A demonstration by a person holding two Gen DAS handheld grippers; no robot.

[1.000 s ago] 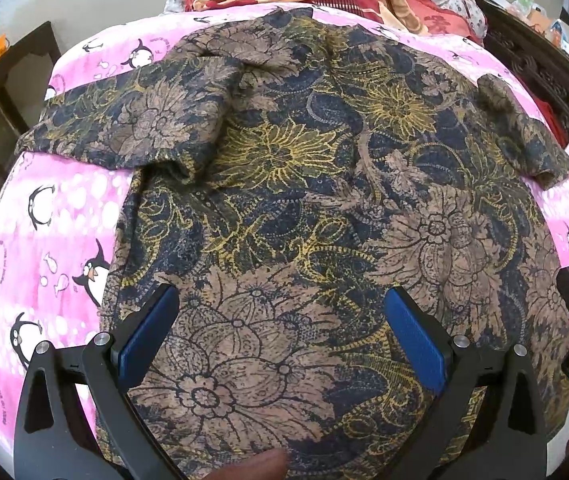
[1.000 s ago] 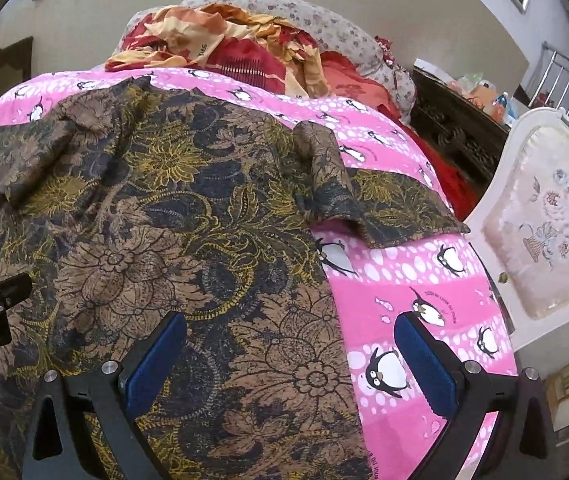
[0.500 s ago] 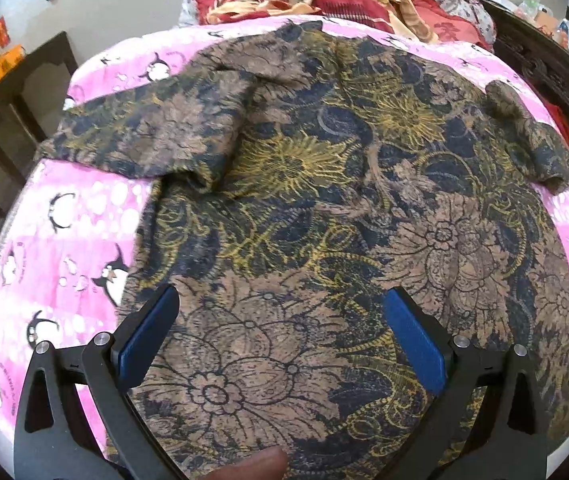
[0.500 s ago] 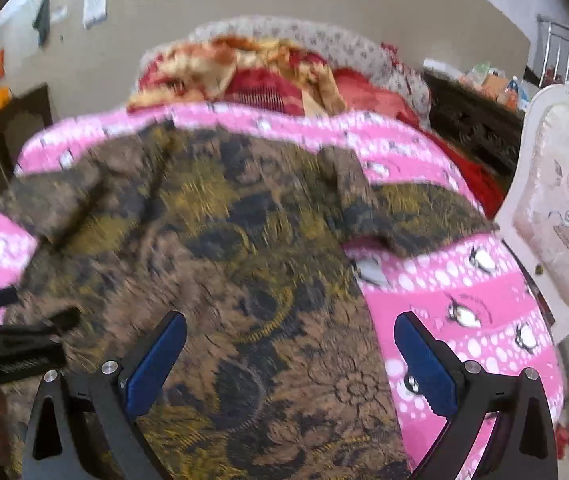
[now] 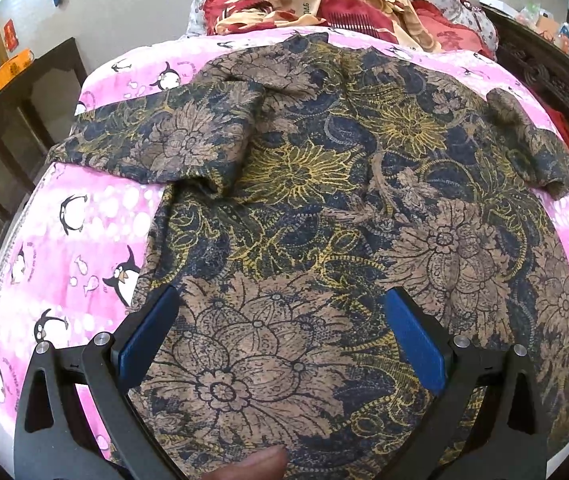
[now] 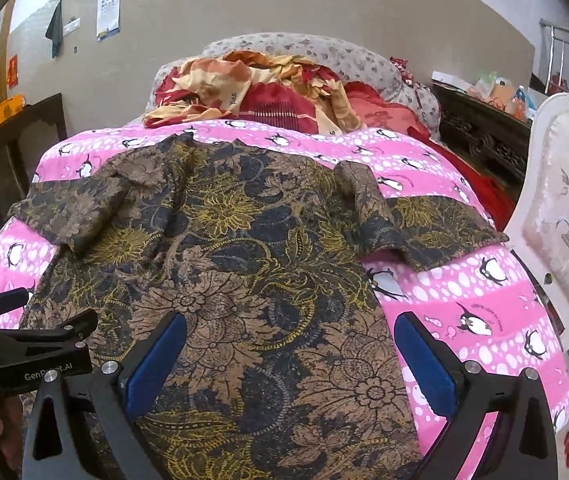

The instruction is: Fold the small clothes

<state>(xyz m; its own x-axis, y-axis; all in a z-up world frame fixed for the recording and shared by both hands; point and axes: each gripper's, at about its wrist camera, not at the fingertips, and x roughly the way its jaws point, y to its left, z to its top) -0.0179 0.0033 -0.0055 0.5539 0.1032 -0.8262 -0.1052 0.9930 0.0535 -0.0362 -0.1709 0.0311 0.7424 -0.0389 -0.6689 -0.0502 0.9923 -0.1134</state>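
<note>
A dark short-sleeved garment (image 5: pixel 324 208) with brown and yellow flowers lies spread flat on a pink penguin blanket (image 5: pixel 84 216), both sleeves out to the sides. My left gripper (image 5: pixel 280 340) hovers open over its near hem with nothing between the blue pads. In the right wrist view the same garment (image 6: pixel 244 264) fills the middle. My right gripper (image 6: pixel 288 364) is open above the garment's right edge, its right pad over the blanket (image 6: pixel 464 292). The left gripper's black body (image 6: pixel 36 352) shows at that view's left edge.
Crumpled red and yellow bedding (image 6: pixel 268 88) and a grey pillow (image 6: pixel 324 52) lie at the head of the bed. A white upholstered chair (image 6: pixel 564 216) stands close on the right, a dark wooden cabinet (image 6: pixel 480 128) behind it and a dark table (image 5: pixel 8 120) on the left.
Both grippers have risen and pulled back from the garment, so more of the bed and room shows. Both have stayed open and the garment has not moved.
</note>
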